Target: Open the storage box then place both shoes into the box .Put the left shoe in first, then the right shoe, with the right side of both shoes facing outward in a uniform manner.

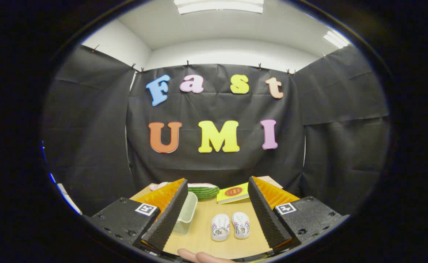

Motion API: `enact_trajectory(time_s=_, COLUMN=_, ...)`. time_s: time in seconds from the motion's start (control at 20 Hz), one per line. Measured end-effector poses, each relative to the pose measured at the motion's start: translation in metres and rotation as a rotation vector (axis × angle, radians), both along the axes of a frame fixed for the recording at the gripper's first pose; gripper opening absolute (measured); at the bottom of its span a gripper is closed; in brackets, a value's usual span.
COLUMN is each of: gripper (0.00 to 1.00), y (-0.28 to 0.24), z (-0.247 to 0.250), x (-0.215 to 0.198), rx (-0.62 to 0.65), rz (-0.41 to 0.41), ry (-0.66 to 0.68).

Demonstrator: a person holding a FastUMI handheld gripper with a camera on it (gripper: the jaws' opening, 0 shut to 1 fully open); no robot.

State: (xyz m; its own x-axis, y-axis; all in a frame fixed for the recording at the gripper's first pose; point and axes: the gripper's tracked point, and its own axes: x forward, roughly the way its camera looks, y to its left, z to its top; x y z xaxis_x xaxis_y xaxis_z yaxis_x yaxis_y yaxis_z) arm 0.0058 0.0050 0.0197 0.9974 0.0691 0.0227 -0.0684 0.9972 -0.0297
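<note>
Tongs (216, 208) stand wide open above the wooden desk (199, 241), their two ribbed black fingers (168, 215) spread apart with nothing pressed between them. Between the fingers, on the bare desk, lie the two small white shoes side by side and nearly touching: the left shoe (220, 227) and the right shoe (241, 225) by their places in the pair, though which is truly which cannot be told at this size. Each shoe lies flat on its sole with its opening upward, its long axis running away from the tongs toward the back of the desk, the rounded ends nearest the tongs; toe and heel cannot be told apart. The two axes are close to parallel. Just beside the left finger, partly hidden by it, sits the clear storage box (187, 213), a translucent container with its long side also running front to back; whether a lid is on it cannot be told. Beyond the shoes, near the black cloth wall, lie a green striped slice-shaped thing (203, 191) and a yellow book (233, 193). A fingertip (199, 255) shows at the near edge, below the tongs.
</note>
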Motion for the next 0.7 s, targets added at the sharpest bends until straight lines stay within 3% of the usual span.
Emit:
enact_trajectory(time_s=0.55, gripper=1.00, y=0.002, z=-0.065, x=0.050, rx=0.037, rz=0.203, ry=0.160)
enact_trajectory(time_s=0.7, gripper=1.00, y=0.012, z=-0.084, x=0.075, rx=0.124, rz=0.295, ry=0.199)
